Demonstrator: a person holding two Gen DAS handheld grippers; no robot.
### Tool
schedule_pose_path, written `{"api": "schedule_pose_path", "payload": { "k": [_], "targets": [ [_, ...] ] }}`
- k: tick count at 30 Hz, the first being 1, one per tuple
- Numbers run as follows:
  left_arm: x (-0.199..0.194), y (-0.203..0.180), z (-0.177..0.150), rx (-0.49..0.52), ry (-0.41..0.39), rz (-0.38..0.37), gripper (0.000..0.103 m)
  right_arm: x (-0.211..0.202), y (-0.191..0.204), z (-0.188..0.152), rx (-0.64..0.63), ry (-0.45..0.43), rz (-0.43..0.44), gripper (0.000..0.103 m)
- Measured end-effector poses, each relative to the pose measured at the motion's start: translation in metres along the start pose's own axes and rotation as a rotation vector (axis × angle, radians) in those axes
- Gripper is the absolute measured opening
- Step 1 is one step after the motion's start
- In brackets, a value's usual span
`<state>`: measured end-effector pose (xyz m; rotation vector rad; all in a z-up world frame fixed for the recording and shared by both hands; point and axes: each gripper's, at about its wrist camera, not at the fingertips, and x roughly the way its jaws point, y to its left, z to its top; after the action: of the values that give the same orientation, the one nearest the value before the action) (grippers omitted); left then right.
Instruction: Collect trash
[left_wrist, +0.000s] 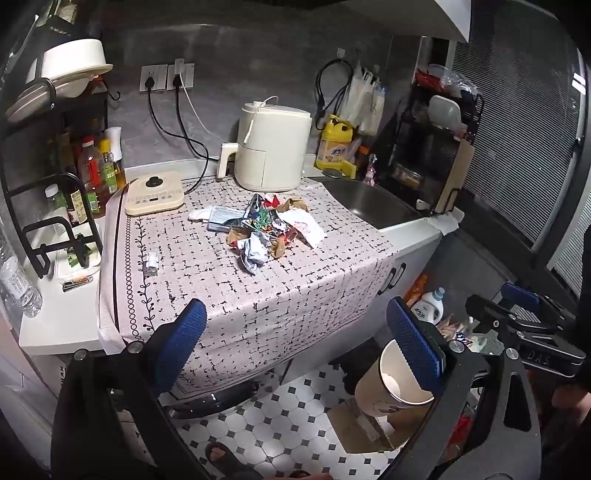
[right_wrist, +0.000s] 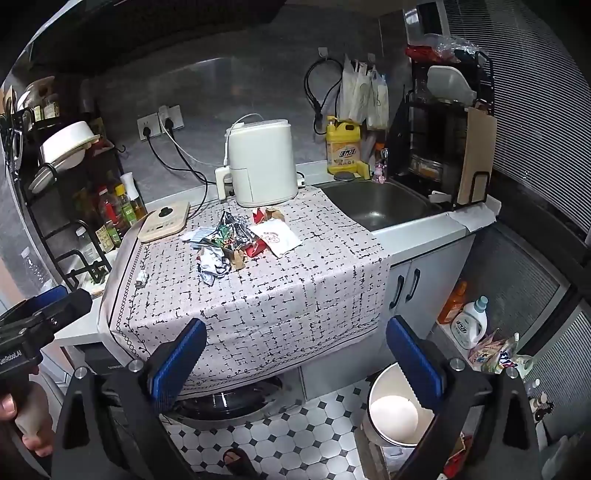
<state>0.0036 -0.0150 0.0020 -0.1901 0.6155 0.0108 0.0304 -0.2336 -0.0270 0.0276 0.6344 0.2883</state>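
Note:
A heap of crumpled trash (left_wrist: 264, 227) (right_wrist: 236, 242), wrappers, foil and paper, lies mid-counter on the patterned cloth (left_wrist: 229, 291) (right_wrist: 266, 295). A small scrap (left_wrist: 150, 264) (right_wrist: 141, 277) lies apart near the cloth's left border. On the floor below the counter's front stands a round paper bin (left_wrist: 391, 387) (right_wrist: 395, 410), open-topped. My left gripper (left_wrist: 295, 354) hangs open in front of the counter edge, nothing between its blue pads. My right gripper (right_wrist: 295, 365) is likewise open and holds nothing, well short of the heap. Each gripper shows in the other's view, at the edge.
A white air fryer (left_wrist: 273, 147) (right_wrist: 262, 162) stands behind the heap, an induction hob (left_wrist: 155, 195) (right_wrist: 166, 221) to the left, a sink (left_wrist: 373, 203) (right_wrist: 380, 203) to the right. Bottles and racks line the left wall. Detergent bottles (right_wrist: 469, 325) and bags sit on the tiled floor at right.

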Motion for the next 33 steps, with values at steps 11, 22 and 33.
{"api": "schedule_pose_path", "payload": {
  "k": [11,22,33],
  "targets": [
    [-0.002,-0.006,0.000,-0.007,-0.015,0.000,0.097,-0.003,-0.009,0.004,-0.006,-0.007,-0.006,0.095],
    [-0.004,-0.004,0.002,-0.004,-0.023,0.010,0.097,0.000,-0.012,0.007,0.014,-0.016,0.002,0.095],
    [-0.002,-0.002,0.003,-0.015,-0.026,0.033,0.097,0.008,-0.009,0.009,-0.003,-0.020,0.028,0.095]
  ]
}}
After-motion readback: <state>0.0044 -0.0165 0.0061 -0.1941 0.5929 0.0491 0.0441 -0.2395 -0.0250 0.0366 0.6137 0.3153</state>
